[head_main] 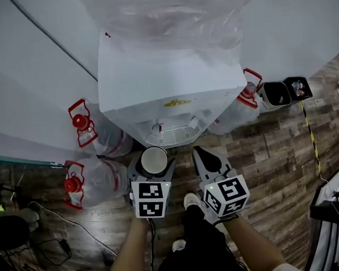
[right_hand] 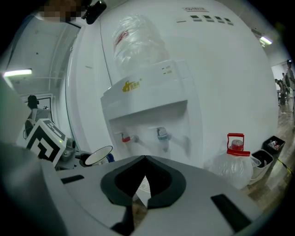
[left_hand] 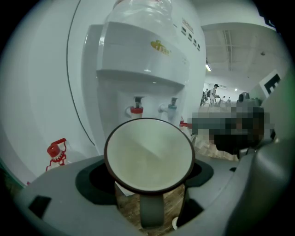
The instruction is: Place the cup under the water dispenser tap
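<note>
A white water dispenser [head_main: 168,80] stands against the wall with a clear bottle on top. In the left gripper view its red tap [left_hand: 136,109] and blue tap [left_hand: 172,106] show in the recess. The cup [head_main: 154,160], white inside with a dark rim and a grey handle, is held upright in my left gripper [head_main: 153,154], which is shut on it just in front of the drip grille [head_main: 172,136]. The cup [left_hand: 148,156] fills the left gripper view, below and short of the taps. My right gripper [head_main: 201,154] is shut and empty beside it, jaw tips meeting [right_hand: 145,159].
Two large water bottles with red caps [head_main: 80,122] [head_main: 74,184] lie on the wooden floor left of the dispenser, another [head_main: 243,101] to its right. Black bins [head_main: 274,94] stand further right. Cables [head_main: 61,244] trail at lower left. The person's shoe [head_main: 192,201] is below the grippers.
</note>
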